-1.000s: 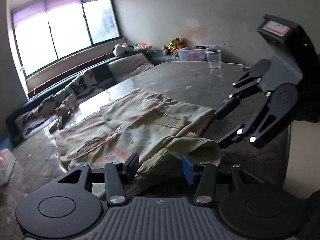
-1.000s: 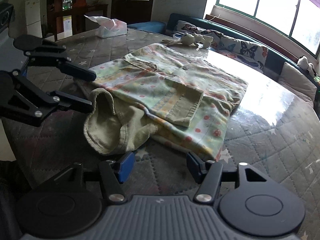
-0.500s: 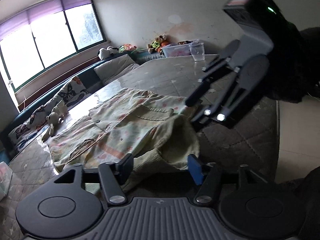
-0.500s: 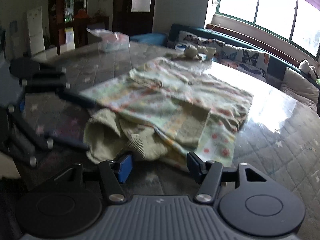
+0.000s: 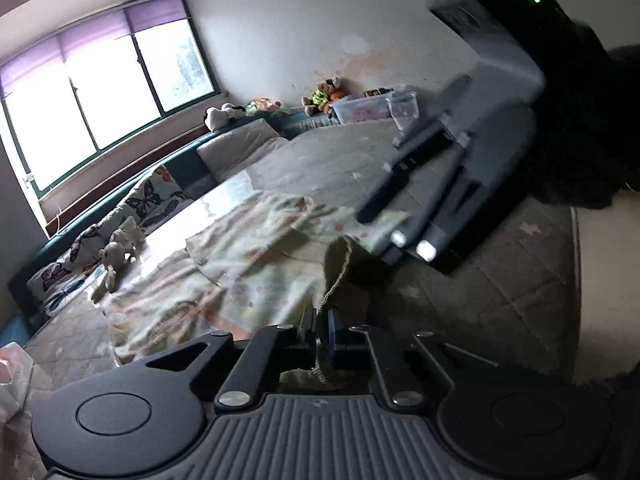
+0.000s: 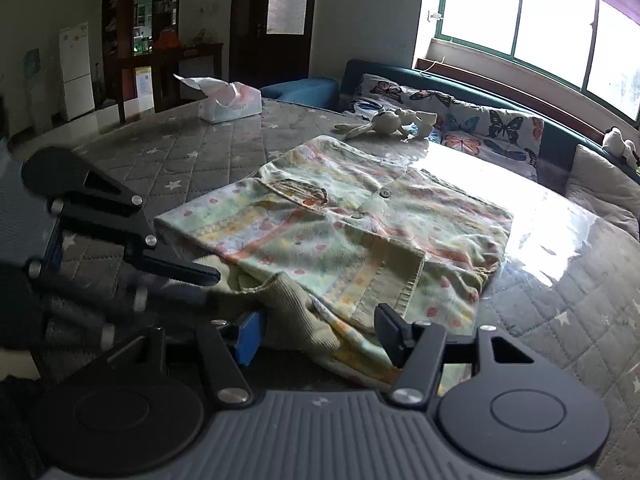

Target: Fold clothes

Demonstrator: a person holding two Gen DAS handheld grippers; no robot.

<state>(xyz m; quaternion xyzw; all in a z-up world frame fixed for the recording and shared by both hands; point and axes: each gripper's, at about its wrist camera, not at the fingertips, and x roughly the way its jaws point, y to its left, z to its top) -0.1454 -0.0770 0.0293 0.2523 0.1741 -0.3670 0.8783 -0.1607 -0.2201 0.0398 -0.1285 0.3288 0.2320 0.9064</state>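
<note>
A pale green and yellow patterned cardigan (image 6: 352, 236) lies partly folded on the quilted table; it also shows in the left wrist view (image 5: 256, 264). Its ribbed cuff (image 6: 292, 300) lies at the near edge. My left gripper (image 5: 319, 330) is shut on the ribbed cuff (image 5: 338, 268) and lifts it slightly; it also shows at the left of the right wrist view (image 6: 208, 286). My right gripper (image 6: 318, 334) is open, its fingers either side of the garment's near edge. In the left wrist view it (image 5: 388, 224) hovers blurred over the cardigan's right side.
A tissue box (image 6: 230, 102) and a plush rabbit (image 6: 386, 122) sit at the far side of the table. A clear plastic cup (image 5: 404, 110) stands at another edge. A butterfly-print bench (image 6: 472, 128) runs under the window.
My left gripper has closed on the ribbed cuff and raised it. My right gripper has moved in closer over the garment's near edge, still open.
</note>
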